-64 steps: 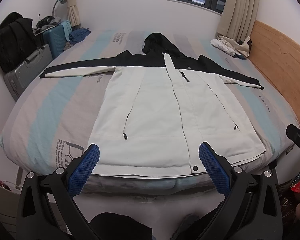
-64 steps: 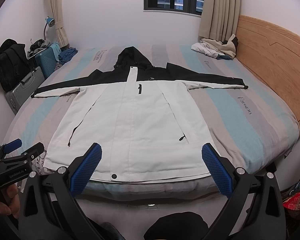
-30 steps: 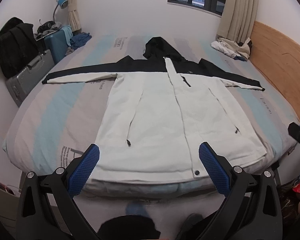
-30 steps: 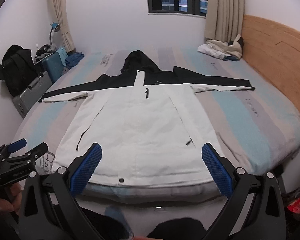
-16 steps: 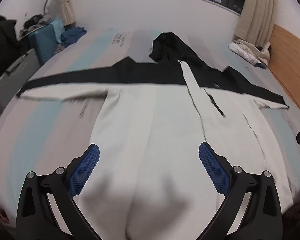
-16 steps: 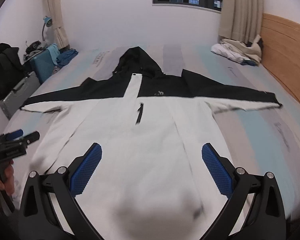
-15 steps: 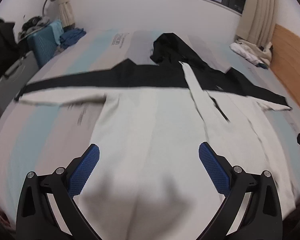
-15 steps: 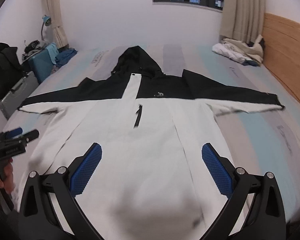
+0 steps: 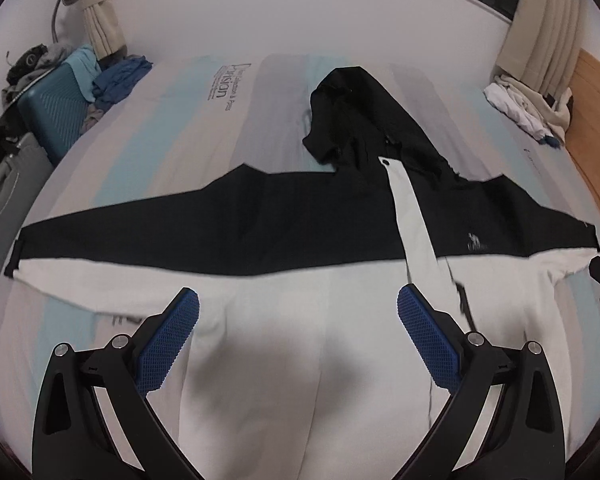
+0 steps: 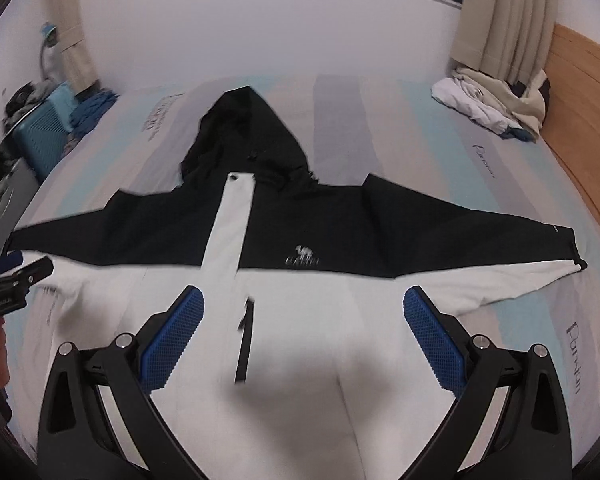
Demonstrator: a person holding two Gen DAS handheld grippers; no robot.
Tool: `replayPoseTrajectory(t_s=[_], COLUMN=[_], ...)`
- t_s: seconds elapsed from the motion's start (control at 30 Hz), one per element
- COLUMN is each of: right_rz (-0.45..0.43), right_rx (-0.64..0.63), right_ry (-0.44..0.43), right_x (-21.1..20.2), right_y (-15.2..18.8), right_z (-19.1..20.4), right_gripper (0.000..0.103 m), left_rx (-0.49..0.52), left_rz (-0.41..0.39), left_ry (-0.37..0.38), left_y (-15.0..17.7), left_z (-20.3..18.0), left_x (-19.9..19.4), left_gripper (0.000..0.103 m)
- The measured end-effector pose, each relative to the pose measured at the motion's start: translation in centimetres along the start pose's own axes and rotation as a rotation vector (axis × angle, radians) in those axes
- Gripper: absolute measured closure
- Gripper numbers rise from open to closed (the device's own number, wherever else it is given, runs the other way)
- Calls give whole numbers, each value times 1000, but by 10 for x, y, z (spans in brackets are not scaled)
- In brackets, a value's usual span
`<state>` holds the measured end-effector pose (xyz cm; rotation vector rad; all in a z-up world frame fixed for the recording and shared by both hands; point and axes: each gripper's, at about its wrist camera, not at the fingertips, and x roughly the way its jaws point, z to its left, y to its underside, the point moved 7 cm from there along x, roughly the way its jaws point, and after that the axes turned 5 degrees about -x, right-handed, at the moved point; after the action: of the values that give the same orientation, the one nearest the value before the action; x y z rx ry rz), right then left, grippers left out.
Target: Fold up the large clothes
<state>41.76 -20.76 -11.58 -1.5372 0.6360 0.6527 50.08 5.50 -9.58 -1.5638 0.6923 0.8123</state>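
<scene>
both my claws are out over the jacket (image 9: 300,340), a hooded black-and-white one lying front-up and flat on the bed (image 9: 160,152), sleeves stretched straight out to either side, hood (image 10: 244,136) pointing toward the far wall. left claw (image 9: 298,340) has its blue pads wide apart with nothing between them, hovering above the white chest panel; right claw (image 10: 304,340) is the same, spread wide and holding nothing, over the white front near the chest zip. i'd judge this shell as soft and floppy but bulky, probably a bit slick, so it will slide and sag rather than hold a crease, and a thin pinch could slip out. best holds look like the cuffs: the sleeve end on my left (image 9: 18,256) and the sleeve end on my right (image 10: 572,252), where the fabric doubles up at the hem, or else the shoulder seams. around it: a pile of pale clothes (image 10: 492,100) in the far right corner by the wooden headboard (image 10: 580,92), well apart from the sleeve; a teal suitcase (image 9: 56,112) with blue clothing heaped beside it off the left edge. nothing lies on the jacket itself, and the striped mattress beside each sleeve looks free for folding inward.
</scene>
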Motion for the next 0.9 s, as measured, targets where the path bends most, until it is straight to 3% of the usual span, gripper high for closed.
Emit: replayPoseTrajectory(t_s=[0.2,0.47,0.67,0.9], right_rz=[-9,5,50,103], right_rx=[52,5,29,118], right_ry=[19,29,47,87], right_x=[23,69,106,142], right_y=[-42,-60,-55,-30], right_z=[-36,-106,-185,-319], right_gripper=[7,7,7,7], left_rx=[12,8,-2,-5], left_rz=[19,25,42,75], left_ry=[8,22,17,-1], left_y=[-40,-61,-64,-58], left_z=[-23,-76,-121,-162], left_x=[19,65,104,153], left_gripper=[6,6,6,6])
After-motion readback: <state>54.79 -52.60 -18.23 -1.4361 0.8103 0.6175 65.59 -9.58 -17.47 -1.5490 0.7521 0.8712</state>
